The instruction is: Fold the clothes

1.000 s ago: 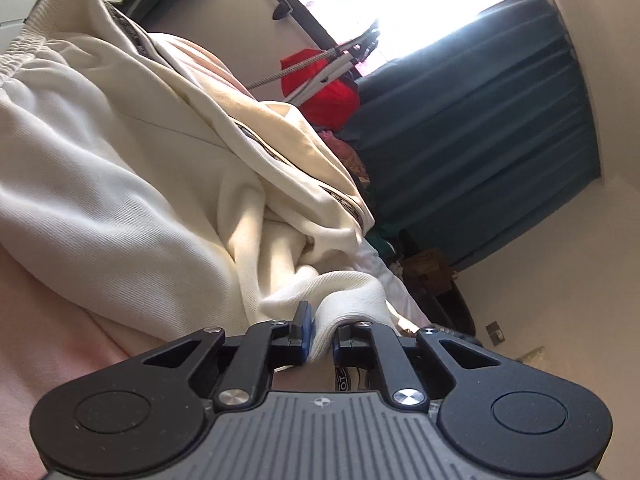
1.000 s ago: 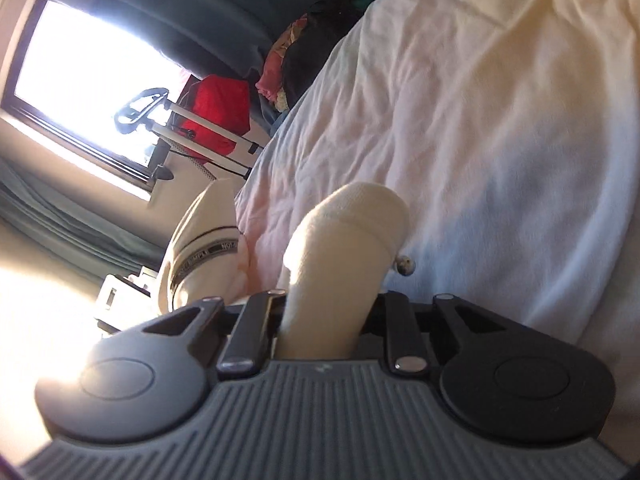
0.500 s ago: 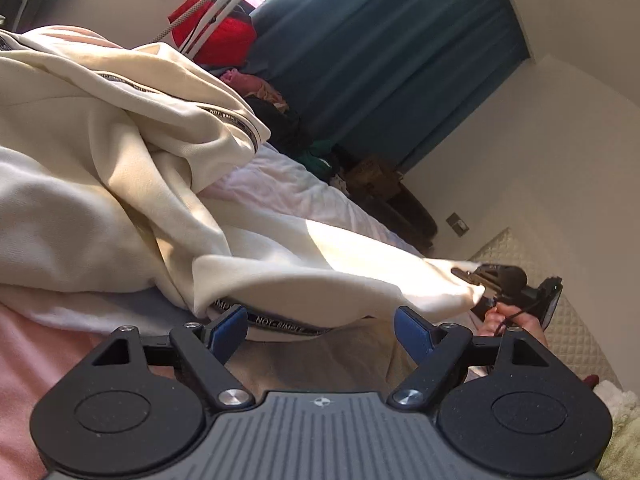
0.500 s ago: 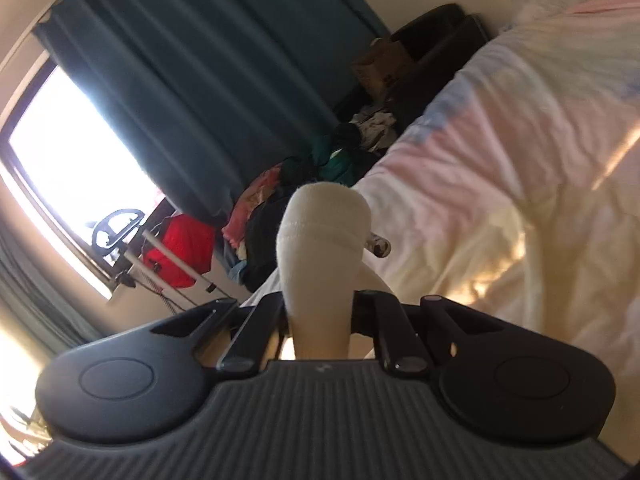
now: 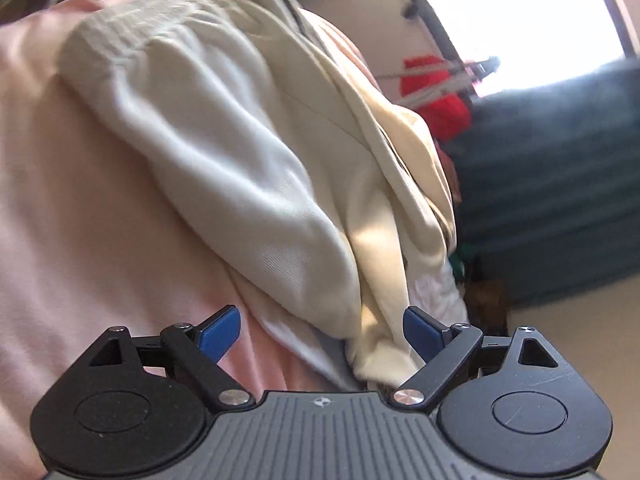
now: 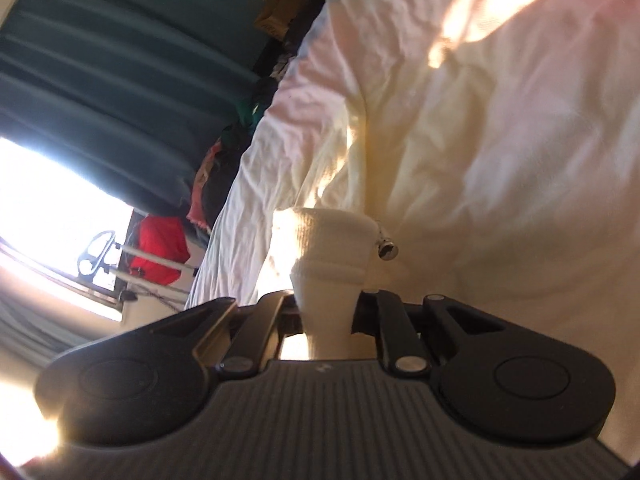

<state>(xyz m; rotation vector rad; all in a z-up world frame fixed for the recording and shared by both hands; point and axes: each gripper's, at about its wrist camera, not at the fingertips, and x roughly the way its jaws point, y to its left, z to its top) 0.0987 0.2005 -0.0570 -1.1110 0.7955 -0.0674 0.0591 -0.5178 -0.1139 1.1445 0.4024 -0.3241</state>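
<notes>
Left gripper (image 5: 321,334): spread wide over cream garment (image 5: 256,184), gripping nothing. Right gripper (image 6: 326,312): clamped on ribbed cream cuff (image 6: 328,248). Writing: none legible.

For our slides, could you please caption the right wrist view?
Right hand-held gripper clamps a cream ribbed knit cuff above pale bedding.

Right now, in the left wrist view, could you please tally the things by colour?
Cream: 1, the clothing heap
Pink: 1, the bedsheet
Red: 1, the bag by the window
Teal: 1, the curtain
Blue: 2, the finger pads
Total: 6
</notes>
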